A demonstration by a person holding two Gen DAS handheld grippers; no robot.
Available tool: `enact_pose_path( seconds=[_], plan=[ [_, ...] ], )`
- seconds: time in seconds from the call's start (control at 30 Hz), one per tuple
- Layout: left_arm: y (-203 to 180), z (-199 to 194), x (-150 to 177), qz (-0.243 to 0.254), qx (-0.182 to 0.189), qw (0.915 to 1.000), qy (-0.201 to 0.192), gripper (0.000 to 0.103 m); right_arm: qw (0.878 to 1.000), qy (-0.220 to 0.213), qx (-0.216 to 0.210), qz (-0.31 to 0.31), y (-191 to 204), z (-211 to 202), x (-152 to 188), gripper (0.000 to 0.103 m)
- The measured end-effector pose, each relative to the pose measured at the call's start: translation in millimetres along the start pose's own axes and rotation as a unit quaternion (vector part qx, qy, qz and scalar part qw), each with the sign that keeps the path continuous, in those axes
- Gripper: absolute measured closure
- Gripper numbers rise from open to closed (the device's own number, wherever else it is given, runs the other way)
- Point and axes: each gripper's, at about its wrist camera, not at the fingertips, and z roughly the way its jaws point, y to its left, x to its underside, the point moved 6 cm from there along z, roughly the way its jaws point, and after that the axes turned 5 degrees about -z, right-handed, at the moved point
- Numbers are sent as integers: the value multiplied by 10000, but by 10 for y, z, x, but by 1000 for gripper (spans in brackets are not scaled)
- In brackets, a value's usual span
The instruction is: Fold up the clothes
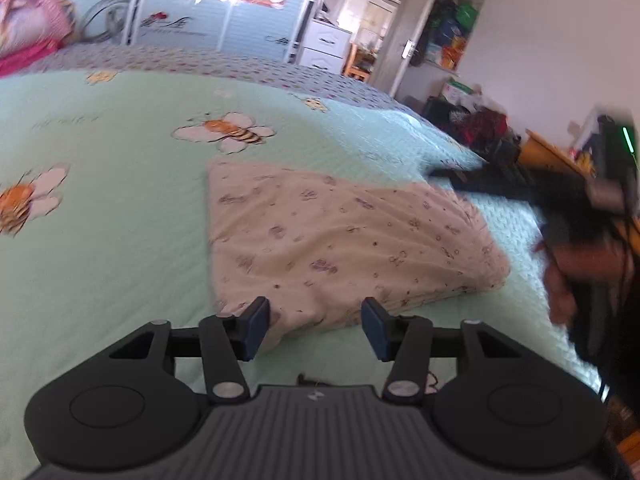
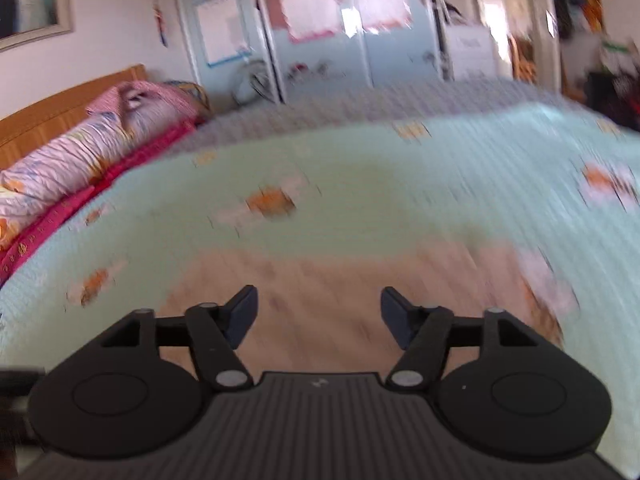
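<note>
Item: folded printed garment [image 1: 340, 240], flat on bed quilt [image 1: 120, 240] for folding; left gripper [image 1: 316, 330] and right gripper [image 2: 318, 316], jaws apart, empty.

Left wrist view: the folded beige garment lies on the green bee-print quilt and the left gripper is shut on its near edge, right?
Not quite. The left gripper is open in the left wrist view, its pads not pressing the cloth. The folded beige garment does lie on the green bee-print quilt.

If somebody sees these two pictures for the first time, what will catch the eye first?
Probably the pale pink printed cloth, lying folded in the middle of the mint green bedspread with its big orange bees. Next, the left gripper at the cloth's near edge, jaws open and empty, and the pink pillows by the wooden headboard.
</note>
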Motion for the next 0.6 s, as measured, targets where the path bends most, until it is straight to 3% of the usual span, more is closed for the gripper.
enact_pose_path(
  seconds=[0.03, 0.1, 0.17, 0.2, 0.23, 0.3, 0.37, 0.4, 0.53, 0.6],
  plan=[
    [32, 87, 44, -41, -41, 9999, 134, 46, 9999, 44, -13, -105, 30, 147, -81, 20],
    [131, 152, 149, -233, -41, 9994, 246, 47, 9978, 432, -14, -503, -25, 534, -127, 20],
    [130, 110, 190, -182, -1, 9995, 259, 47, 9903, 1073, 551, -690, -339, 928, -62, 23],
    [128, 97, 207, -137, 11, 9995, 267, 47, 9865, 1289, 894, -473, -593, 1026, -21, 28],
    [135, 85, 225, -120, 26, 9996, 260, 47, 9890, 1163, 908, -51, -749, 971, -61, 38],
    [154, 67, 245, -138, 59, 9996, 234, 47, 9891, 883, 925, 733, -1035, 853, -144, 40],
    [164, 47, 243, -233, 75, 9995, 211, 47, 9935, 350, 827, 693, -912, 639, -252, 37],
    [166, 37, 239, -279, 82, 9994, 204, 47, 9960, 285, 653, 535, -761, 610, -268, 33],
    [139, 10, 235, -224, 23, 9994, 249, 47, 9975, 683, -134, -86, -172, 864, -136, 28],
    [138, -17, 238, -171, -15, 9994, 295, 47, 9924, 1177, 63, -353, -150, 1230, -103, 29]
  ],
)
